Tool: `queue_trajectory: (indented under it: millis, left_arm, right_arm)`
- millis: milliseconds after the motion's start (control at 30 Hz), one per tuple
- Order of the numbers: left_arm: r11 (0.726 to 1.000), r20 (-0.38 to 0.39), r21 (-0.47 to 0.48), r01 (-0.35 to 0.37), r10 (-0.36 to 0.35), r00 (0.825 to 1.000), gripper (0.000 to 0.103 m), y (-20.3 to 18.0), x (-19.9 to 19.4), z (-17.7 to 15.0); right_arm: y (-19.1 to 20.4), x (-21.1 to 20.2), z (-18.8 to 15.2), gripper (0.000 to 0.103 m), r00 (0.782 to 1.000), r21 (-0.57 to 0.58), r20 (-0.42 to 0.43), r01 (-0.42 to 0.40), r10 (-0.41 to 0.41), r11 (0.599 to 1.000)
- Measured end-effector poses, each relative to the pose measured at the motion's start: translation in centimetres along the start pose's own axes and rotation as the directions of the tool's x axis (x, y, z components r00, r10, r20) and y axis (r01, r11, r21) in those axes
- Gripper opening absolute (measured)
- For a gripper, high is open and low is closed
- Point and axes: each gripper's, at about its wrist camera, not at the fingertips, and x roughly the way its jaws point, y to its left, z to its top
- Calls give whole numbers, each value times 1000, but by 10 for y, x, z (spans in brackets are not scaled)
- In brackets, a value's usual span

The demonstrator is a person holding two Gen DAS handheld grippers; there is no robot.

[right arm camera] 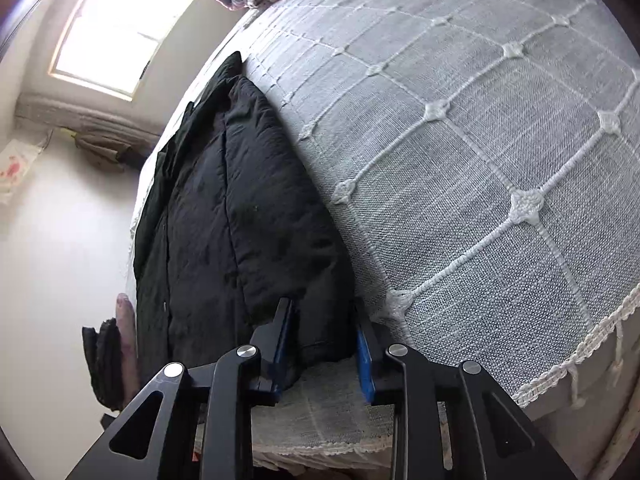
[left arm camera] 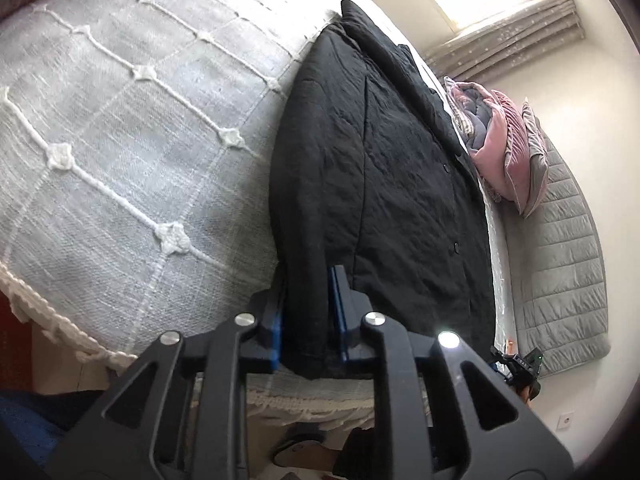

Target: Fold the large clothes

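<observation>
While I lean over the bed, this is how things stand:

Garment: a large black quilted padded coat (left arm camera: 380, 168) lies flat and lengthwise on the bed, running away from my fingertips; a row of small dark snap buttons (left arm camera: 445, 167) shows down its front.
Left gripper (left arm camera: 308, 320): my jaws are narrow, and the blue pads (left arm camera: 335, 312) sit on either side of a folded bit of the coat's near hem, with the black cloth filling the gap between them and both pads touching it.
Right gripper (right arm camera: 326, 340): my jaws stand somewhat wider; the coat's near corner lies between the blue pads (right arm camera: 365, 364). The pad on the left of the picture lies against the cloth; whether the other presses on it I cannot tell, so I cannot say that it is clamped.
Surface: a pale grey woven bedspread with a white corded diamond pattern and small knotted tufts (left arm camera: 132, 128) lies under the coat and reaches past both fingertips; its white fringed edge (right arm camera: 580, 344) hangs just beside my right fingers.
Beyond the left fingertips: a pink and grey pile of bedding (left arm camera: 500, 148) sits past the coat's far side, next to a grey quilted mat (left arm camera: 568, 264).
Far off: a bright window (right arm camera: 120, 28).
</observation>
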Motion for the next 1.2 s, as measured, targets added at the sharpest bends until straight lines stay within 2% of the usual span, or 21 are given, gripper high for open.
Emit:
queue_trajectory:
  millis: [100, 167, 233, 333, 400, 433, 467, 533, 600, 700, 767, 833, 900, 1100, 1167, 1200]
  left_arm:
    - [1000, 13, 13, -10, 10, 1000, 21, -3, 0, -1]
    - [999, 28, 32, -26, 25, 999, 16, -8, 1, -1]
    - [999, 35, 34, -17, 15, 999, 16, -9, -1, -3]
    - [1000, 30, 7, 11, -11, 999, 24, -6, 0, -1]
    - [1000, 28, 20, 0, 0, 1000, 24, -7, 2, -1]
    - [999, 35, 39, -15, 14, 999, 23, -10, 2, -1]
    - [998, 44, 53, -30, 27, 999, 13, -12, 1, -2]
    - [997, 58, 67, -43, 39, 998, 11, -16, -1, -1]
    - [997, 79, 68, -39, 33, 996, 9, -16, -5, 0]
    - [996, 108, 91, -18, 8, 994, 8, -20, -14, 2]
    - [994, 127, 106, 13, -26, 992, 7, -23, -25, 2]
    - [993, 146, 104, 65, -80, 986, 7, -26, -44, 2]
    - [990, 173, 114, 84, -103, 980, 7, -30, -64, -3]
    - [970, 209, 200, 139, -180, 961, 7, -55, -161, -40]
    - [959, 236, 238, 152, -209, 949, 7, -61, -197, -56]
    - [953, 255, 259, 158, -225, 940, 7, -63, -219, -65]
  right_arm:
    - [0, 1, 0, 32, 1000, 0, -2, 3, -3, 1000]
    - [-1, 2, 0, 33, 1000, 11, 1, 8, -8, 1000]
    - [-3, 3, 1, 33, 1000, 28, 11, 4, -5, 1000]
    - [1, 4, 1, 36, 1000, 20, 20, 22, -22, 1000]
    - [8, 5, 0, 40, 999, -1, 23, 40, -40, 999]
    - [11, 6, 0, 40, 998, -14, 24, 51, -50, 999]
    - [12, 6, -1, 40, 998, -19, 26, 56, -55, 998]
    - [13, 6, -1, 20, 999, -17, 29, 39, -38, 999]
    - [16, 3, -1, 14, 999, -24, 48, 15, -14, 1000]
    - [24, -9, -3, 10, 993, -60, 110, -27, 33, 998]
    - [27, -27, -7, 9, 977, -80, 174, -106, 119, 991]
    - [27, -46, -16, 8, 950, -79, 219, -210, 222, 975]
    - [31, -62, -26, 8, 931, -98, 246, -252, 269, 963]
    - [45, -133, -71, 7, 886, -192, 314, -293, 342, 937]
    - [47, -170, -92, 7, 860, -245, 341, -307, 378, 920]
    - [49, -195, -107, 7, 840, -284, 361, -316, 406, 906]
